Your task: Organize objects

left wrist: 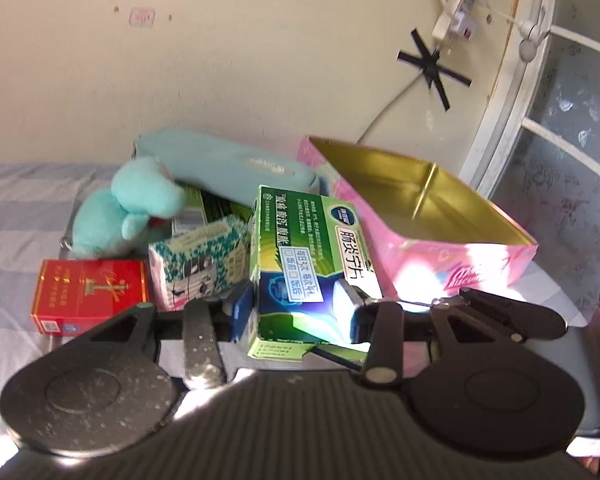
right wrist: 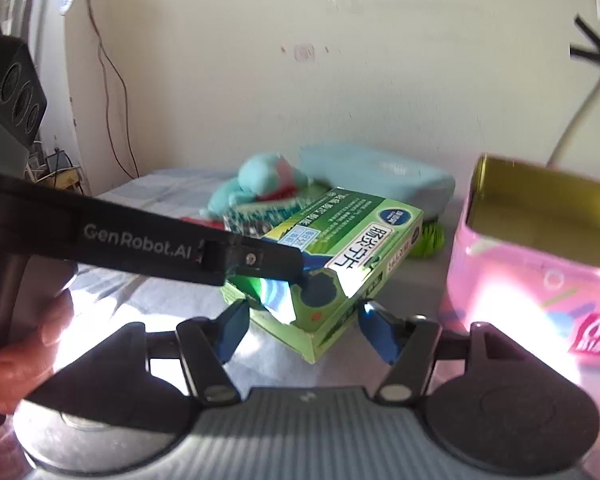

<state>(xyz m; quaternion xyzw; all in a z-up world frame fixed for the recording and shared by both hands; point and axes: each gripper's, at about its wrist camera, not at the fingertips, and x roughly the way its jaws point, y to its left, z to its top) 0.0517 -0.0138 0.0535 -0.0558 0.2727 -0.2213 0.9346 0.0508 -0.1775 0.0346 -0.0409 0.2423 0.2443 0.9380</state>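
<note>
A green medicine box (left wrist: 308, 256) is gripped between the blue pads of my left gripper (left wrist: 296, 312), which is shut on its near end and holds it tilted above the bed. In the right wrist view the same green box (right wrist: 340, 248) is held by the left gripper (right wrist: 300, 276), which reaches in from the left. My right gripper (right wrist: 306, 332) stands open, with the box's near corner between its blue pads (right wrist: 234, 330) and small gaps on both sides. An open pink tin (left wrist: 428, 268) with a gold inside lies just to the right, also the pink tin (right wrist: 520, 292).
Behind the box lie a teal plush toy (left wrist: 132, 208), a teal pencil case (left wrist: 228, 164), a red carton (left wrist: 88, 296) and a patterned tissue pack (left wrist: 196, 264). A green spiky thing (right wrist: 428, 240) sits beside the tin. A person's hand (right wrist: 24, 352) holds the left gripper's handle. The wall stands close behind.
</note>
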